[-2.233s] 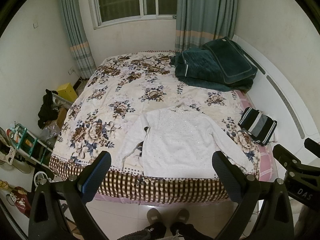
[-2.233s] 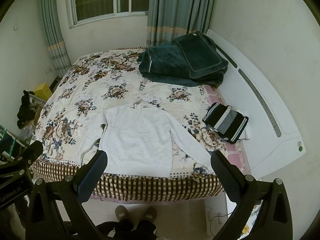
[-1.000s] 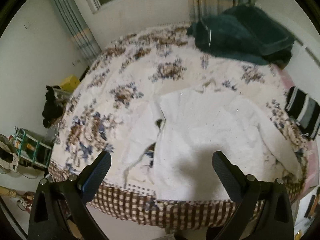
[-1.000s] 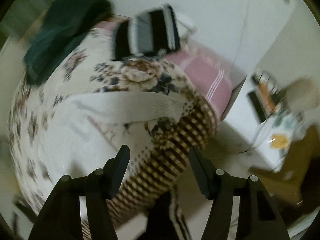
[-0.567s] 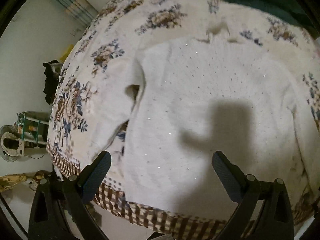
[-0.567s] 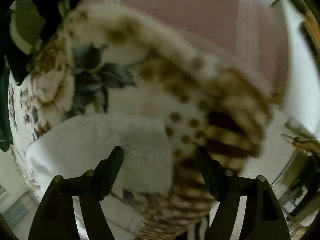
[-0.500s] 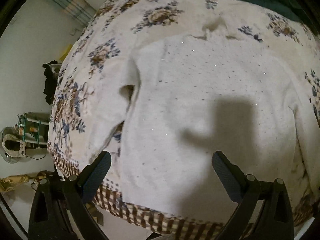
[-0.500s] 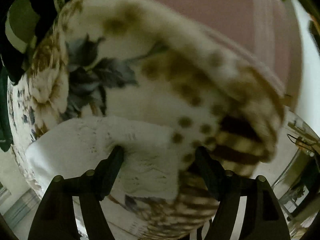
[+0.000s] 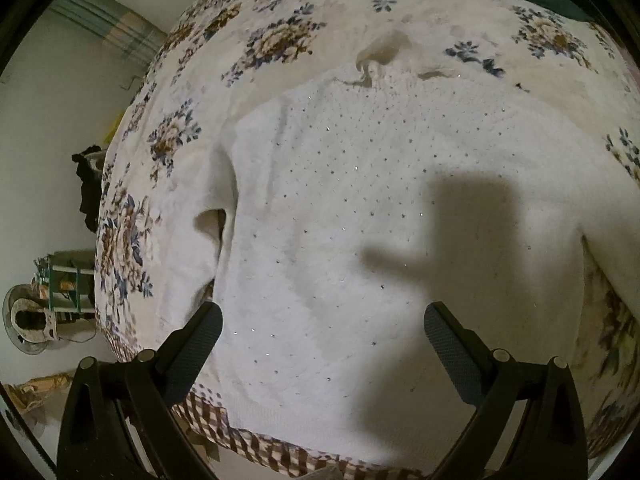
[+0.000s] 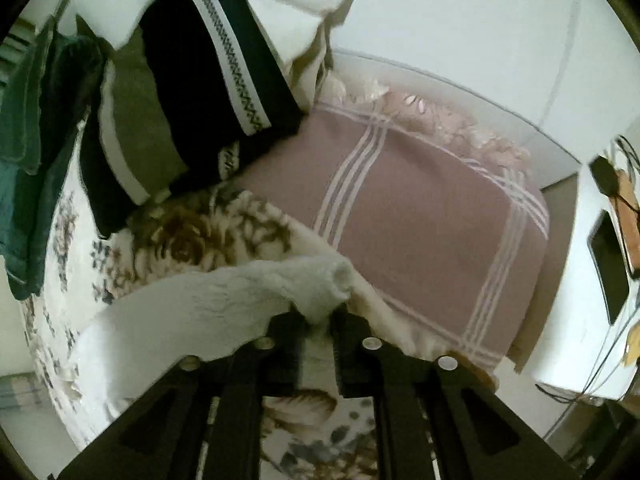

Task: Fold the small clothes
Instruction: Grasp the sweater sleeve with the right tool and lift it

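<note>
Folding has barely begun: your right gripper [image 10: 319,330] is closing on the sweater's [image 9: 360,240] sleeve [image 10: 256,292], your left gripper [image 9: 320,330] hangs wide apart, and the sweater lies flat on the bed [image 9: 280,36].

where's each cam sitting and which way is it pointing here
Left wrist: on the left gripper, looking steeply down on the white sweater spread on the floral bedspread; both its fingers show, wide apart above the hem.
Right wrist: on the right gripper, looking down at the bed's corner by the pink sheet; its jaws are closing on the sleeve cuff.
Shared: the same sweater and bedspread; neither shows the other gripper.
</note>
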